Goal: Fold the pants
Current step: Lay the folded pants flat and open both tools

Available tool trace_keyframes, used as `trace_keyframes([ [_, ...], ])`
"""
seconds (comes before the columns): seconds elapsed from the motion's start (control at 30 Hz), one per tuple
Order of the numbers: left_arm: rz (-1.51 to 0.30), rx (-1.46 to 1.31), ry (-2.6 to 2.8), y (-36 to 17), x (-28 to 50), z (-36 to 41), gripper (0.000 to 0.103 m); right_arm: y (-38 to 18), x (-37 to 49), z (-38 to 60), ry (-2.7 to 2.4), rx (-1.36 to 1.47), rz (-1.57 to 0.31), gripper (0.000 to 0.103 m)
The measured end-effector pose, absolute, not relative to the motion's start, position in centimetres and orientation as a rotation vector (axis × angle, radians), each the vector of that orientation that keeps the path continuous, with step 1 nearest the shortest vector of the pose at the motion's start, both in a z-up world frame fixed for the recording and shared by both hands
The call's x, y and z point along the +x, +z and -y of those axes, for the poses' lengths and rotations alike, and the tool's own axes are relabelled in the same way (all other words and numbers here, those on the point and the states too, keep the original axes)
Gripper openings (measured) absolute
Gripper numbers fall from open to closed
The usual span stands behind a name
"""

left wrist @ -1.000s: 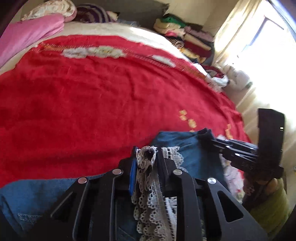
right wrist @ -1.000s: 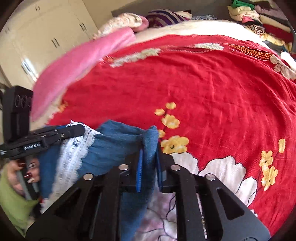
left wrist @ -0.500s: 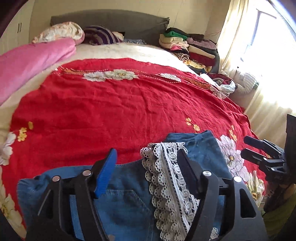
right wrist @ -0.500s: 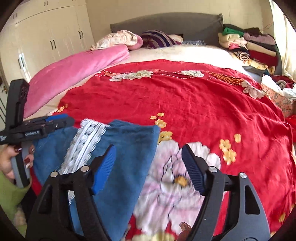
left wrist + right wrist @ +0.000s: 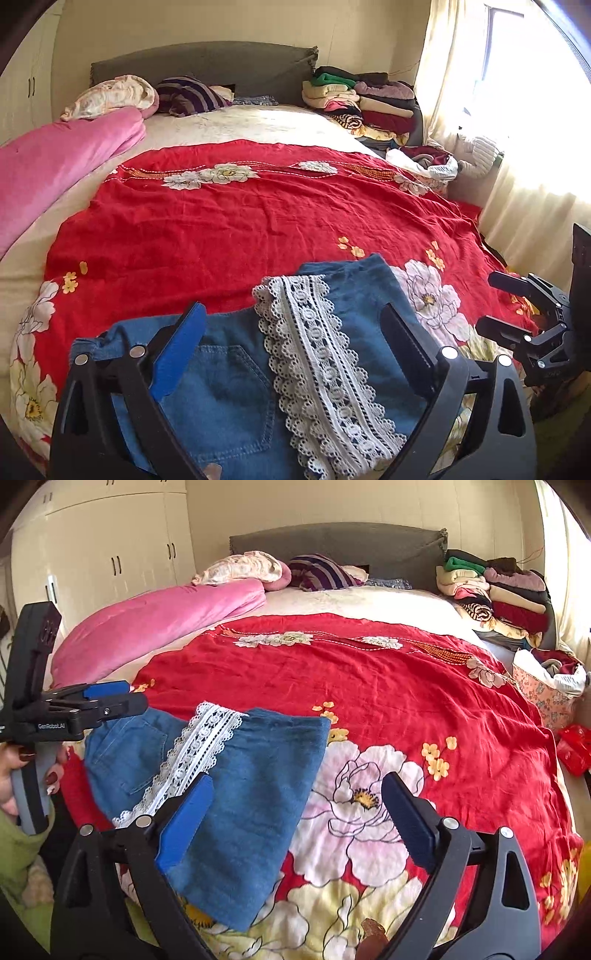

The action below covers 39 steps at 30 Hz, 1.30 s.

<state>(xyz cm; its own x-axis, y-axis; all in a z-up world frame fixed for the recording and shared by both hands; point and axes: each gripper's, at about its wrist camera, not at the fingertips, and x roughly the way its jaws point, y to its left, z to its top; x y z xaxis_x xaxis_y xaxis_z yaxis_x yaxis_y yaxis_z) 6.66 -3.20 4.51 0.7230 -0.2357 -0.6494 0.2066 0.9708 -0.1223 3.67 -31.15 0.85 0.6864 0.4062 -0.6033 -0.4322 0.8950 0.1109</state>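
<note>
**Both grippers spread and empty above folded denim pants**

The left gripper [image 5: 291,347] stood with its black jaws wide apart, one lined with a blue pad [image 5: 177,354], and nothing was held between them. The right gripper [image 5: 295,812] was likewise spread, blue pads on both jaws, gripping nothing.

The blue denim pants with a white lace stripe [image 5: 332,332] lay folded on the red floral bedspread [image 5: 240,221], near its front edge. In the left wrist view the pants sat directly beneath and between the left jaws, the lace stripe [image 5: 317,354] running up through the gap and a back pocket showing beside it. In the right wrist view the pants [image 5: 258,775] lay mostly left of the gap; the left-hand jaw overlapped the denim in the picture, while the right-hand jaw was over a large printed flower on the bedspread. Whether either gripper touched the fabric could not be determined.

The right gripper appeared at the far right of the left wrist view, apart from the pants. The left gripper appeared at the left of the right wrist view, held by a hand with dark red nails [image 5: 14,771].

Legible writing: "GenRobot.AI" on the body of the left gripper.

Beyond lay a rolled pink blanket [image 5: 155,624], a stack of folded clothes [image 5: 495,594], a grey headboard [image 5: 340,546] and cream wardrobe doors [image 5: 103,554].
</note>
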Motion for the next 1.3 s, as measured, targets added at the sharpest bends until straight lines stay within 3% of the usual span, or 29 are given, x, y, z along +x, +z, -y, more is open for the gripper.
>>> trace_keyframes([
  [0.67,-1.036,-0.138,-0.343,-4.0,2.6,3.8,0.093,-4.4,0.5,29.9,0.532,-0.055,-0.797,0.087],
  [0.7,-1.047,-0.153,-0.35,-4.4,2.7,3.9,0.086,-4.5,0.4,29.7,0.534,-0.058,-0.798,0.087],
  [0.73,-1.052,-0.159,-0.363,-4.8,2.7,4.2,0.057,-4.6,0.3,29.6,0.536,-0.06,-0.797,0.087],
  [0.77,-1.054,-0.153,-0.375,-5.0,2.6,4.6,0.044,-4.7,0.2,29.4,0.539,-0.064,-0.796,0.087],
  [0.83,-1.044,-0.126,-0.371,-4.9,2.3,4.6,0.026,-4.6,-0.1,29.0,0.544,-0.075,-0.783,0.087],
  [0.87,-1.039,-0.117,-0.376,-4.6,2.1,4.5,0.023,-4.5,-0.3,28.8,0.551,-0.079,-0.774,0.087],
  [0.93,-1.023,-0.094,-0.37,-4.0,1.3,4.0,0.021,-4.0,-0.9,28.3,0.583,-0.089,-0.75,0.085],
  [1.0,-1.027,-0.062,-0.351,-4.1,0.9,3.8,0.021,-3.6,-1.4,27.5,0.638,-0.112,-0.731,0.07],
  [1.13,-1.046,-0.056,-0.339,-4.6,1.1,3.9,0.028,-4.7,-1.5,25.9,0.68,-0.172,-0.759,0.051],
  [1.3,-1.048,-0.049,-0.341,-4.6,1.1,4.0,0.037,-7.5,-0.9,25.4,0.643,-0.224,-0.861,0.047],
])
